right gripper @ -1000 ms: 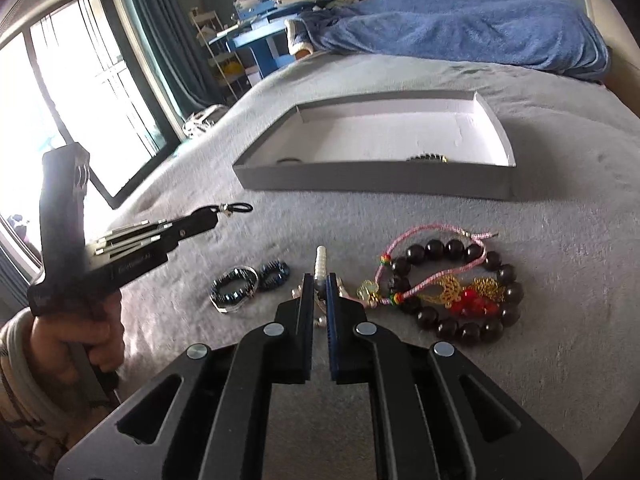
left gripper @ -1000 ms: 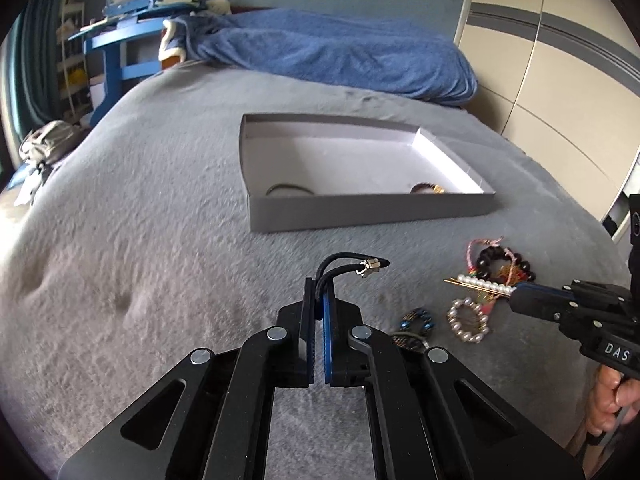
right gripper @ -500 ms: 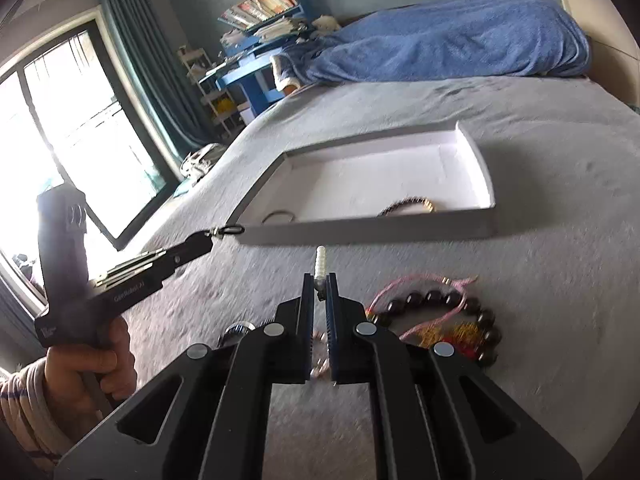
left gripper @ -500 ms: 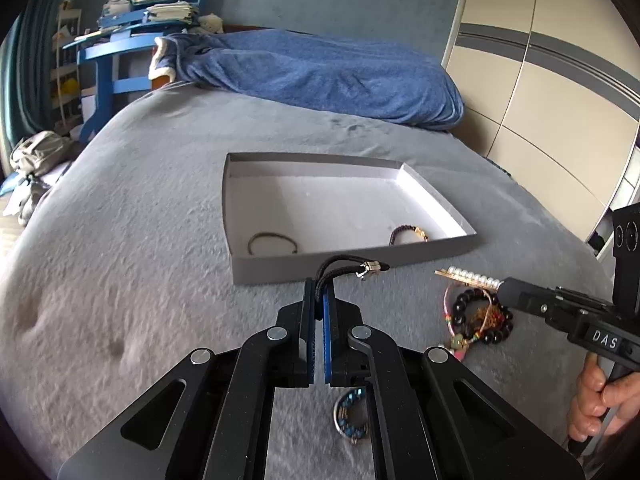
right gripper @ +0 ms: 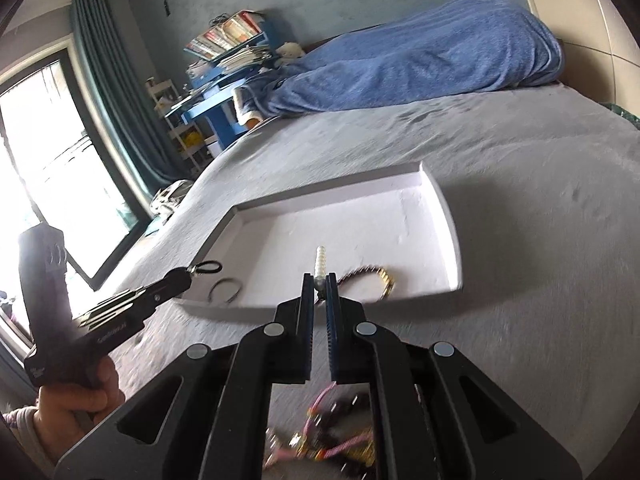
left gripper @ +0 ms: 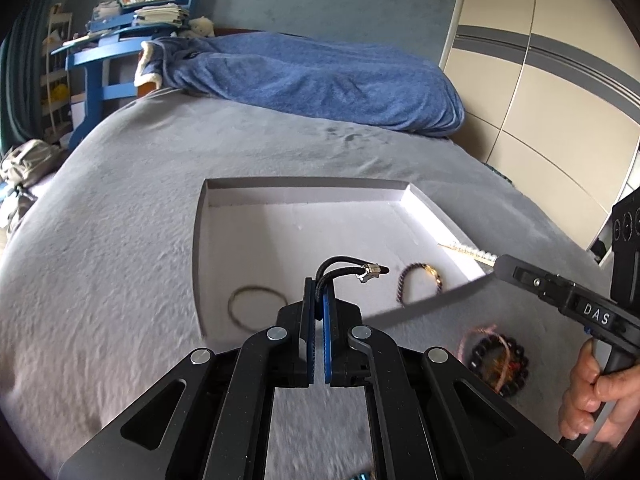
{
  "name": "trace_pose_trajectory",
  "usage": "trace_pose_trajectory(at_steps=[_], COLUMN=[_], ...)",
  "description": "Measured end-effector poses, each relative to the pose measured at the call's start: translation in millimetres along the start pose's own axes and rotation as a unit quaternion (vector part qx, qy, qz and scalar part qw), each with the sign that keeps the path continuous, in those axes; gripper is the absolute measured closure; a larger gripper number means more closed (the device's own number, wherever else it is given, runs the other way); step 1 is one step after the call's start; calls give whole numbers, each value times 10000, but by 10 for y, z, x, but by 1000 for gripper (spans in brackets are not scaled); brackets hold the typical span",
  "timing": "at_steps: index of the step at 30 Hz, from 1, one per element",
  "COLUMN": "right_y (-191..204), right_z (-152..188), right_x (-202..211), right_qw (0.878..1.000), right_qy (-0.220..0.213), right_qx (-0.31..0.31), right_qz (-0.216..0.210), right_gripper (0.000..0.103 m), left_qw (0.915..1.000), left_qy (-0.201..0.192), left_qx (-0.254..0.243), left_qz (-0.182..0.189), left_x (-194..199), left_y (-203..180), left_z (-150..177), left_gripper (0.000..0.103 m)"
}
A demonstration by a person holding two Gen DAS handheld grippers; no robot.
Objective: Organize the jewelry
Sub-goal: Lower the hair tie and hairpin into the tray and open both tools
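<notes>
We moved both grippers over the tray's (left gripper: 436, 210) near edge: left gripper (left gripper: 319, 296) pinches a black cord (left gripper: 340, 266), right gripper (right gripper: 319, 286) pinches pearls (right gripper: 320, 264).

The left hand-held gripper (left gripper: 319, 296) points forward and down, jaws clamped shut. The right hand-held gripper (right gripper: 319, 286) angles down likewise, jaws nearly closed. A hand (left gripper: 600, 392) wraps the right grip; another hand (right gripper: 76, 404) wraps the left.

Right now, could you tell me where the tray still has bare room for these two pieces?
The tray is bare across its far half, up to the back wall. Its near edge is crowded: the thin ring at left, the beaded bracelet at right.
</notes>
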State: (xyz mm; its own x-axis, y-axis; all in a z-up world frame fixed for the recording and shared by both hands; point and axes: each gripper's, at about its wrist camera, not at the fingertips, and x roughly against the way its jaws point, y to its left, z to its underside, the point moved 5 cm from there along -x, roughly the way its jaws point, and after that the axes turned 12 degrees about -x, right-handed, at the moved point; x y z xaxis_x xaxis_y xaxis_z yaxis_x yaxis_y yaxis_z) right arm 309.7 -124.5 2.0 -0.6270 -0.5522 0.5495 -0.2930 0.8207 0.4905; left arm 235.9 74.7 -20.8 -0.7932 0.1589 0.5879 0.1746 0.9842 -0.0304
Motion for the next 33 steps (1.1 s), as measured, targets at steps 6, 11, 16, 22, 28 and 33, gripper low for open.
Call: trace_pose_trajectory(at_steps=[6, 11, 16, 22, 28, 33], right_y=[-225, -398, -455, -480, -478, -408], right_z=[-201, -282, -253, -211, -186, -195], right_x=[-268, -500, -677, -745, -701, -643], right_qw=[9994, 9983, 9970, 9958, 9958, 9964], right_qy=[-65, 19, 192, 339, 321, 186], right_qx=[-212, -338, -341, -357, -412, -282], right_qz=[276, 471, 661, 776, 758, 772], right_gripper=[97, 97, 97, 97, 94, 59], left_qw=[9999, 9993, 9977, 9968, 9976, 9985], left_qy=[45, 307, 635, 751, 642, 458], left_qx=[-8, -79, -187, -235, -193, -231], left_qz=[-103, -193, -133, -107, -193, -212], left_x=[-290, -578, -816, -859, -794, -699], left_y=[77, 104, 48, 29, 44, 15], left_z=[-111, -130, -54, -8, 3, -23], left_gripper=[99, 99, 99, 99, 69, 40])
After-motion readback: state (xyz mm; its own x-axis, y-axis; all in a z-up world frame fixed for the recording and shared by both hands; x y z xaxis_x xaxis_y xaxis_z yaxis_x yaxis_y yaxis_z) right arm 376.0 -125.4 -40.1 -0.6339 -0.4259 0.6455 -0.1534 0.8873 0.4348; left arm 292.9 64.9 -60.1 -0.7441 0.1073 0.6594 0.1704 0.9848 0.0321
